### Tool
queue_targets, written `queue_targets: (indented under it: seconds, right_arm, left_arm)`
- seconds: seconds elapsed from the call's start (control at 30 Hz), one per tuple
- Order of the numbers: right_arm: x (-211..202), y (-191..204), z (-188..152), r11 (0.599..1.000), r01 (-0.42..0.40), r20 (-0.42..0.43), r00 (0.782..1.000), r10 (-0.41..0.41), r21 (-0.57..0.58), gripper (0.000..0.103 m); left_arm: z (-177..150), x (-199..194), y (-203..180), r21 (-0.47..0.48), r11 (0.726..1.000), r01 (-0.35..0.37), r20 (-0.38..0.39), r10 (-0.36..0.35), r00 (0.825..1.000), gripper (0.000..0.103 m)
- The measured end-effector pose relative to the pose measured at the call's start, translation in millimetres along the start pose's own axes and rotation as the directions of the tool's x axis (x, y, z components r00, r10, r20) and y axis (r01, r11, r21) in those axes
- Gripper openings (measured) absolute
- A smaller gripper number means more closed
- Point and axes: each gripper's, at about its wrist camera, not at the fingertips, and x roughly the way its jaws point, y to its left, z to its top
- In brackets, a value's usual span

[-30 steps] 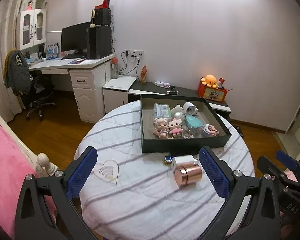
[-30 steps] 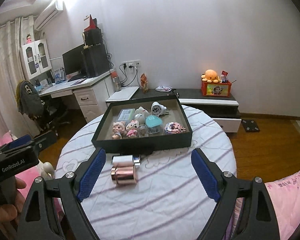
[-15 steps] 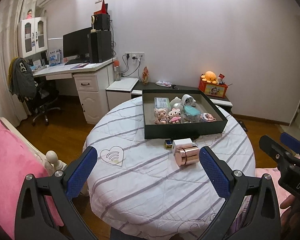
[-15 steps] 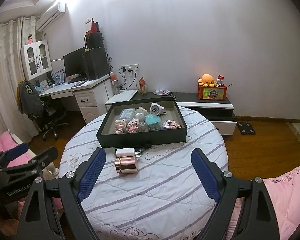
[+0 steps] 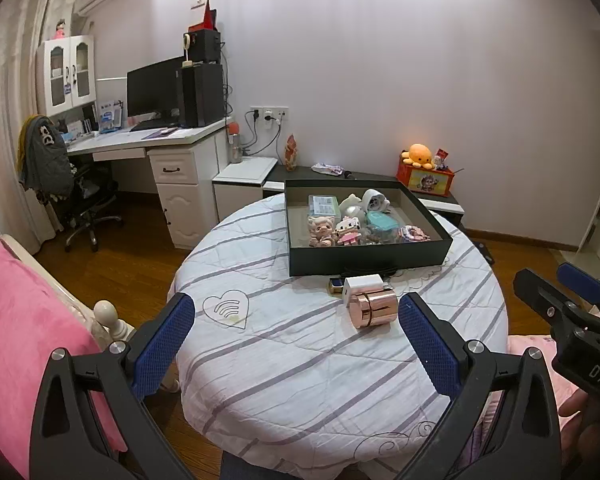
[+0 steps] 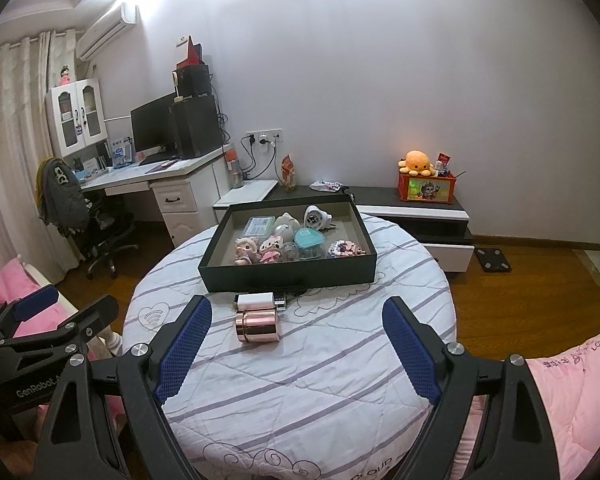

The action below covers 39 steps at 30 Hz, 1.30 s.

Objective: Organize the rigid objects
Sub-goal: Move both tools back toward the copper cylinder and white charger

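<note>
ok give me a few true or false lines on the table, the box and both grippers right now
1. The rose-gold cylinder lies on its side on the table, outside the black box. True.
2. The white block sits inside the box. False: it lies on the cloth between the box and the cylinder.
3. The left gripper is open and holds nothing. True.
4. The right gripper is clamped on the cylinder. False: its jaws are wide apart and empty.
5. The box is empty. False: it holds small toys, among them a teal case.
</note>
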Motion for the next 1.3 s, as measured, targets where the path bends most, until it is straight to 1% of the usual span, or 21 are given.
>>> queue_targets:
  seconds: [0.47,0.67,0.73,0.97,1.1,1.3]
  right_arm:
    - [-1.1,1.8,-0.4,1.000,0.001,-0.007,1.000,-0.001,-0.002,0.088]
    - [10.6,0.3,-0.6,1.000,0.000,-0.035,0.999,0.000,-0.003,0.088]
    - [17.1,0.8,-1.8,1.000,0.000,-0.050,0.999,0.000,-0.005,0.088]
    - [48.0,3.6,-6.8,1.000,-0.016,-0.112,0.994,0.014,-0.014,0.088]
    - [82.0,5.7,-17.2,0.999,-0.036,-0.188,0.982,0.034,-0.008,0.088]
    - [130.1,10.0,-26.1,0.998,-0.063,-0.269,0.961,0.061,-0.001,0.088]
  left_arm:
    - [-1.3,-0.4,0.7,-0.003,1.000,-0.001,-0.001,0.001,1.000,0.103]
    - [-3.3,5.1,4.1,-0.018,1.000,-0.006,-0.002,0.006,1.000,0.103]
    - [-1.8,12.8,10.0,-0.023,1.000,-0.009,-0.008,0.009,1.000,0.103]
    - [-4.5,36.7,11.5,-0.010,1.000,-0.019,-0.034,0.019,0.999,0.103]
    - [-7.3,55.5,13.0,-0.002,1.000,-0.028,-0.065,0.028,0.997,0.103]
    - [-10.7,88.4,16.1,-0.006,0.999,-0.043,-0.115,0.042,0.992,0.103]
